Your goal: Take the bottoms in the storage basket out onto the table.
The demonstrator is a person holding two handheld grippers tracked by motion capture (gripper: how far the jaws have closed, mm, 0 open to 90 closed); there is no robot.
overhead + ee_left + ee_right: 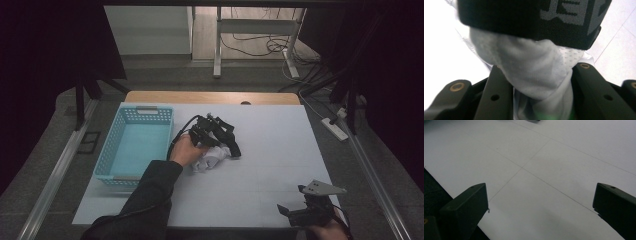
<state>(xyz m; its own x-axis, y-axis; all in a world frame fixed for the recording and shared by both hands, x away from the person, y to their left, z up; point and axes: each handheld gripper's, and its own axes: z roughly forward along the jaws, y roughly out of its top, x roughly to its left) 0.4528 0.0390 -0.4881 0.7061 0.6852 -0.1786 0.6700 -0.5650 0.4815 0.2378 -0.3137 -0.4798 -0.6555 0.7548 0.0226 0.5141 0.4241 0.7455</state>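
My left gripper (216, 131) at centre of high view, low over white garment (210, 159) on table (270, 150), just right of blue basket (134, 145). In left gripper view, jaws clamped on bunched white mesh cloth (534, 75); black waistband (524, 20) with grey lettering runs across top of frame. My right gripper (309, 210) at lower right of high view, near table edge, well apart from garment. Its jaws spread wide, nothing between them, bare table (544, 170) ahead.
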